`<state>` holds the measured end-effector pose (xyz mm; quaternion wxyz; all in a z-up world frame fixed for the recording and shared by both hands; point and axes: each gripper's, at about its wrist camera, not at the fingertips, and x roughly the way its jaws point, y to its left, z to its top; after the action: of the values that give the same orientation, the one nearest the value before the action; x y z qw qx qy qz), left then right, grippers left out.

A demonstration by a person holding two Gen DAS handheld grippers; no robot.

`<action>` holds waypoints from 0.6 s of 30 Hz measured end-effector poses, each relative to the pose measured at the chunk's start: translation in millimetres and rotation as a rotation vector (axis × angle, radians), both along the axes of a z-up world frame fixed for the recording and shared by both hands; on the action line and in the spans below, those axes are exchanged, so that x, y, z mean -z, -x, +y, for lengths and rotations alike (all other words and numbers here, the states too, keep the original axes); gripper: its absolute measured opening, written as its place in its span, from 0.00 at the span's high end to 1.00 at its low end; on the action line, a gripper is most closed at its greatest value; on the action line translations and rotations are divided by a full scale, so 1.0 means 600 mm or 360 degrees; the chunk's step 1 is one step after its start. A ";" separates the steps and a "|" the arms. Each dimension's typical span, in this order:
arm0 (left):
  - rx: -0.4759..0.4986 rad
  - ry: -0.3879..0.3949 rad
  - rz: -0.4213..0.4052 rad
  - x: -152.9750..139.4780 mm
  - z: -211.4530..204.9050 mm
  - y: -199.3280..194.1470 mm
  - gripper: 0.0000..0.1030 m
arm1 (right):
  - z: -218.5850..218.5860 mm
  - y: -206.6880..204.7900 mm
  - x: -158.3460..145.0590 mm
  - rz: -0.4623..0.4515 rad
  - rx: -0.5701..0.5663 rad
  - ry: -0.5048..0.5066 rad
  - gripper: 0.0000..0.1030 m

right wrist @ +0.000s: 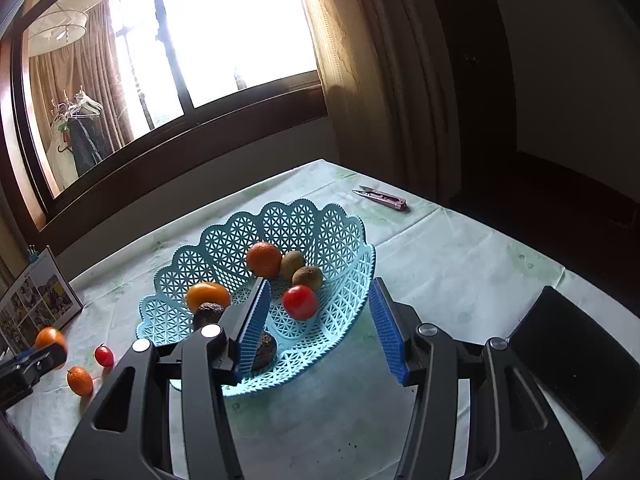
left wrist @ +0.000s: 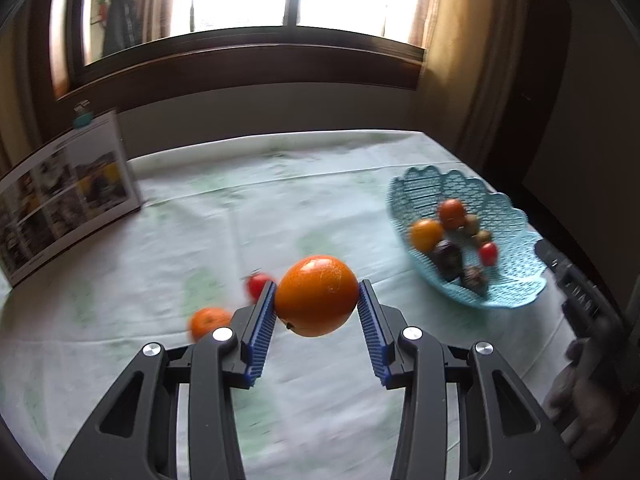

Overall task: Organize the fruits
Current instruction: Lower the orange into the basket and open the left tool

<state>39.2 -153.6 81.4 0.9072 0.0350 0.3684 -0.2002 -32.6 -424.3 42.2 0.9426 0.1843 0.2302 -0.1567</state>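
Two grippers are at work over the table (right wrist: 460,264), which is covered by a pale green cloth. The left gripper (left wrist: 317,300) is clamped on an orange (left wrist: 316,296), its blue pads pressing the fruit from both sides and holding it clear of the cloth. Behind it on the cloth lie a small tomato (left wrist: 258,285), just past the left pad, and a smaller orange (left wrist: 208,322) nearer the camera. The blue basket (left wrist: 508,284) sits well off to the right of the held orange, with mixed fruit inside.

The right gripper (right wrist: 320,312) hangs over the near side of that basket with its jaws apart and nothing pinched between them. A red tomato (right wrist: 300,302) lies in the basket in the gap between the pads, touching neither. Further in are an orange, two kiwis (right wrist: 307,278) and a yellow-orange fruit (right wrist: 208,296); a dark fruit (right wrist: 264,350) is partly hidden by the left pad. A pair of snips (right wrist: 382,198) lies beyond the basket
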 end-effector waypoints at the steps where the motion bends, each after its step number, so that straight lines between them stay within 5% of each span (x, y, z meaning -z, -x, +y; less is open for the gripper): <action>1: 0.0022 0.0003 -0.0002 -0.001 -0.014 -0.002 0.60 | -0.001 0.000 0.000 -0.0003 0.0002 -0.0005 0.48; 15: 0.0266 0.0015 0.0019 0.006 -0.145 -0.016 0.60 | 0.001 0.005 0.000 -0.0038 -0.0024 -0.0039 0.48; 18: 0.0338 0.0040 0.0030 0.009 -0.159 -0.017 0.60 | -0.003 0.007 0.000 -0.0040 -0.0013 -0.0055 0.42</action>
<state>49.6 -248.9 75.7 0.8777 0.0605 0.3686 -0.3003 -36.6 -426.0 42.1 0.9427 0.2016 0.2218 -0.1465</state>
